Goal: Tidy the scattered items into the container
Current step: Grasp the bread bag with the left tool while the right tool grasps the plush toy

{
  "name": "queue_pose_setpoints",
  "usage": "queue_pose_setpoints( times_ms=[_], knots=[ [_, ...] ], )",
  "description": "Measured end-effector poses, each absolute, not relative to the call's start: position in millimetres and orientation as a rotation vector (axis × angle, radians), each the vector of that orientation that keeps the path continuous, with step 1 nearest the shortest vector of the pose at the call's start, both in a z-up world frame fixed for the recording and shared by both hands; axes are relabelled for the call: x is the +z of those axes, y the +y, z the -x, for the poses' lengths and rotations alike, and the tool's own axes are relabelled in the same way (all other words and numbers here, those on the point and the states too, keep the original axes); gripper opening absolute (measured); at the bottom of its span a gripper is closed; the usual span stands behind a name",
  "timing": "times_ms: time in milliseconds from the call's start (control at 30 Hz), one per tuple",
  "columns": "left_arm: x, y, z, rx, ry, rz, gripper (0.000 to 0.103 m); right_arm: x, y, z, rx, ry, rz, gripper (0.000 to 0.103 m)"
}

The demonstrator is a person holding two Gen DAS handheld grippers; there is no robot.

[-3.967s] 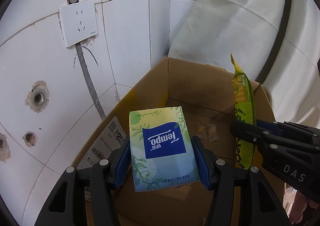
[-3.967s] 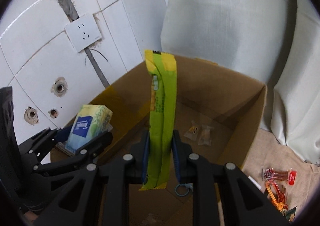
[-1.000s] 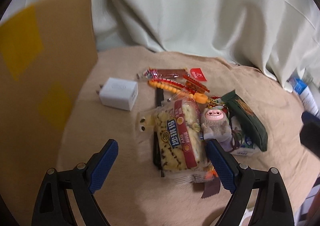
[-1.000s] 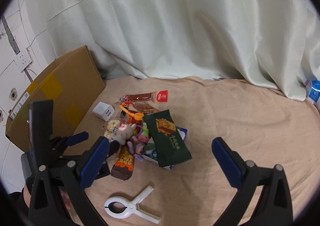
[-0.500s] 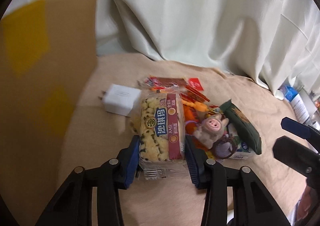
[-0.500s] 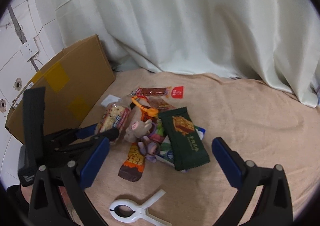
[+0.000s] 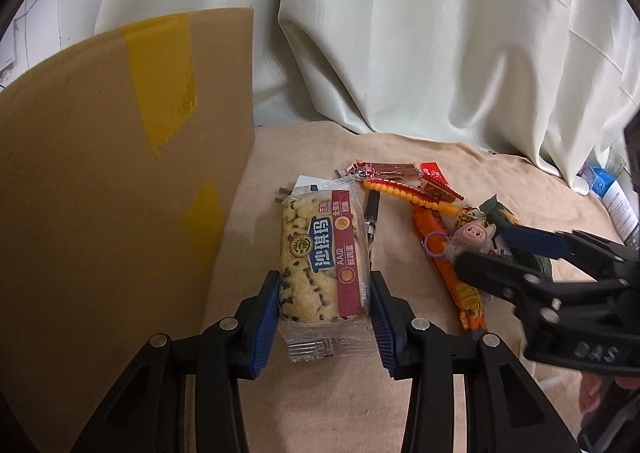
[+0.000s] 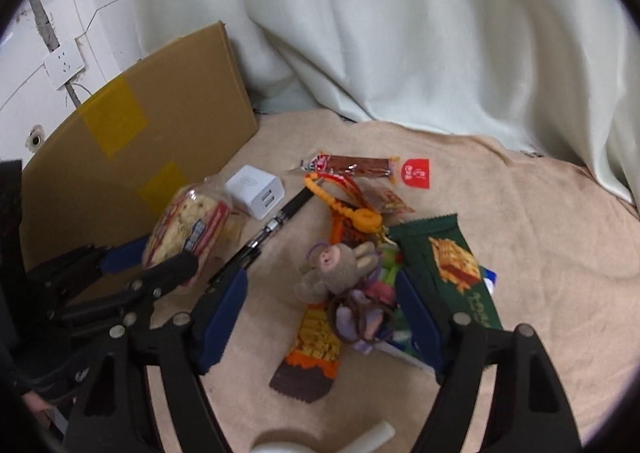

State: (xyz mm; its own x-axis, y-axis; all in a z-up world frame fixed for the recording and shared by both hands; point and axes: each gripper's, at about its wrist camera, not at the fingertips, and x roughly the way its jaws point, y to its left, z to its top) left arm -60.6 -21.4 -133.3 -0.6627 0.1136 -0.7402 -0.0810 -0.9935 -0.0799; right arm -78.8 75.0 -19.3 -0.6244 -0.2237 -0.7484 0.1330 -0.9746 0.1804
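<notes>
A cake pack (image 7: 324,265) is being clamped by the left gripper (image 7: 325,311) beside the box (image 7: 100,181), half hiding the charger (image 8: 256,191). A plush toy (image 8: 332,265) is being straddled by the wide-open right gripper (image 8: 320,317); items beneath are hard to make out.

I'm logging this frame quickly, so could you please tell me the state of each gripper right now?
Left gripper: shut on the cake packet.
Right gripper: open, holding nothing, its fingers either side of the plush keychain.

Left gripper (image 7: 325,307) is clamping with jaws narrowed; right gripper (image 8: 320,317) is hovering with jaws spread wide.
</notes>
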Motion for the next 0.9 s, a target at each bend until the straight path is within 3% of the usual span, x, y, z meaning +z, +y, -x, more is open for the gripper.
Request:
queue_pose_setpoints(
  times_ms=[67,133,167,200,467,900],
  knots=[
    [-134,-22,61,2.766,-0.067,1.243,0.043,-22,73,83,-2.669,-0.12,-1.256,0.079],
    [-134,-23,61,2.763,-0.074,1.243,0.043,-26,72,87,-2.677,-0.08,-1.272,0.065],
    [-134,-23,61,2.762,-0.074,1.245,0.043,-26,72,86,-2.703,-0.053,-1.259,0.045],
    [-134,-24,61,2.762,-0.077,1.242,0.043,-25,73,86,-2.695,-0.062,-1.25,0.035],
    [-132,-27,58,2.762,-0.095,1.229,0.043,-14,82,79,-2.675,-0.12,-1.237,0.034],
    [-88,-20,48,2.785,-0.092,1.116,0.043,78,90,43,-2.799,-0.149,-0.944,0.034]
  ],
)
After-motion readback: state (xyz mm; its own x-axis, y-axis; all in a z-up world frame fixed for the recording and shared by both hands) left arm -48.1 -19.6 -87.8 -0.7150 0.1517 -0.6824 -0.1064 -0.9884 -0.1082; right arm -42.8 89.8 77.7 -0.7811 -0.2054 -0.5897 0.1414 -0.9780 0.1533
